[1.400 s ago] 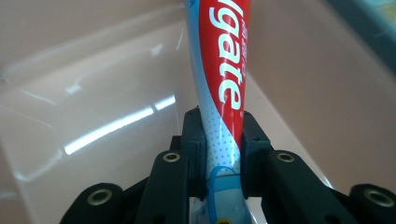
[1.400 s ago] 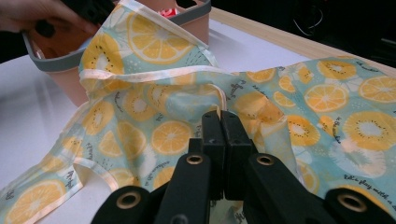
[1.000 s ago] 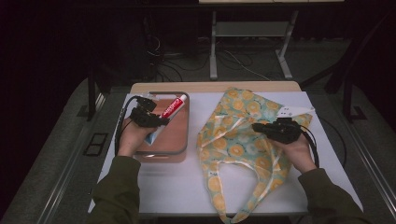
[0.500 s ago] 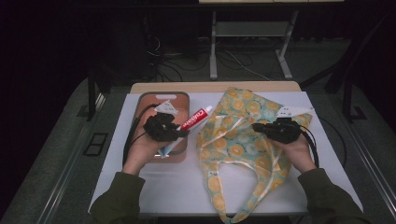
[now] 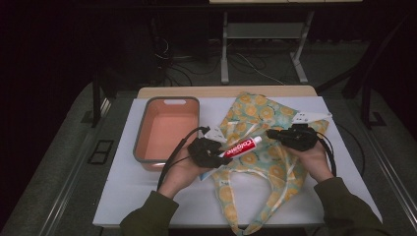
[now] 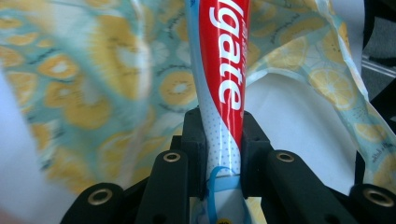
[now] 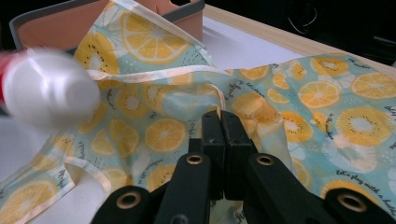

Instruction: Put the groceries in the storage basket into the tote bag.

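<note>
— High view first: where is the toothpaste tube?

— Pinched at its flat tail end in the left tool, lying nearly level with its cap end aimed toward the right tool. It hangs over the lemon-print cloth bag, just beside the bag's raised edge.

— Does the left gripper view confirm the pinch?

— Yes. Both black jaws press on the tube's crimped end, one at each side. The red band with white lettering runs up and is cut off by the top edge, so the cap is out of frame there. The bag's cloth at the left of that view is smeared by blur.

— And the right tool?

— Its jaws are pressed together, and in the right gripper view a fold of the bag sits right at their tips. Whether cloth is actually caught between them I cannot tell; the pads hide the contact. The tube's white cap looms at the left of that view, blurred, its body cut off by the frame edge.

— What lies around them?

— A grey-rimmed tray with a salmon inside sits left of the bag on the white worktop. The bag's bottom end runs off the worktop's near edge.
</note>
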`<act>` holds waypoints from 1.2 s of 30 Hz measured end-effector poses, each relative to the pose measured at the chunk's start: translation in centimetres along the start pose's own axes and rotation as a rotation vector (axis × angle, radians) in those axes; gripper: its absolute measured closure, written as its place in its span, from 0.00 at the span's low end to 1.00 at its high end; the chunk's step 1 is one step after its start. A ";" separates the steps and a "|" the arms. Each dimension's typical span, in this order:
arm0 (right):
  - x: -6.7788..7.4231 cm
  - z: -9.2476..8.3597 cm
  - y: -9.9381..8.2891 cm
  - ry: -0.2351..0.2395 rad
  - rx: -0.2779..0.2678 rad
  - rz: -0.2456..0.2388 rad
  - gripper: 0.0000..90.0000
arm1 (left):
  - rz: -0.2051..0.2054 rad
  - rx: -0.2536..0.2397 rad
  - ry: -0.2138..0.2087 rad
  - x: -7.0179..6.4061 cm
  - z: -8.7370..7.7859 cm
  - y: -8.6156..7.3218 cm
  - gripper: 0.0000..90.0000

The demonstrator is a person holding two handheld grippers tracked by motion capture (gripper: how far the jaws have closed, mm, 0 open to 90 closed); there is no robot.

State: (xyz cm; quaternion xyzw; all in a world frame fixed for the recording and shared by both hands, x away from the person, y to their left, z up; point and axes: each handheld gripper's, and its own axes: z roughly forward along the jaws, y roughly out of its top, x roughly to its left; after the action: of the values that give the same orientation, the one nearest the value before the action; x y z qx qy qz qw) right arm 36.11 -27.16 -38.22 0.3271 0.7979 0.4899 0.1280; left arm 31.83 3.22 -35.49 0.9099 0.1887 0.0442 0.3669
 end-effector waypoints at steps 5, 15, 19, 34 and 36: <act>0.0 -0.1 0.0 0.000 -0.003 -0.001 0.99 | 0.006 0.037 -0.010 -0.5 2.5 0.3 0.85; -0.1 -0.4 0.1 0.001 -0.017 0.003 0.99 | -0.031 0.065 0.012 0.3 6.4 1.2 0.85; -0.1 -0.6 0.2 0.001 -0.023 0.002 0.99 | -0.062 0.057 0.019 1.1 7.7 1.7 0.85; -0.3 -1.4 0.4 -0.004 -0.056 0.013 0.99 | -0.129 0.042 0.082 3.0 12.4 4.8 0.84; -0.4 -1.5 0.4 -0.006 -0.058 0.015 0.99 | -0.124 0.044 0.110 3.3 13.0 5.1 0.84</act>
State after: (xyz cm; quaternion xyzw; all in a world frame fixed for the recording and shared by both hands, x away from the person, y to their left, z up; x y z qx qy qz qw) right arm 35.74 -28.33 -37.17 0.3307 0.7806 0.5127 0.1358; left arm 39.28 -7.38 -41.58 0.9005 0.2652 0.0671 0.3381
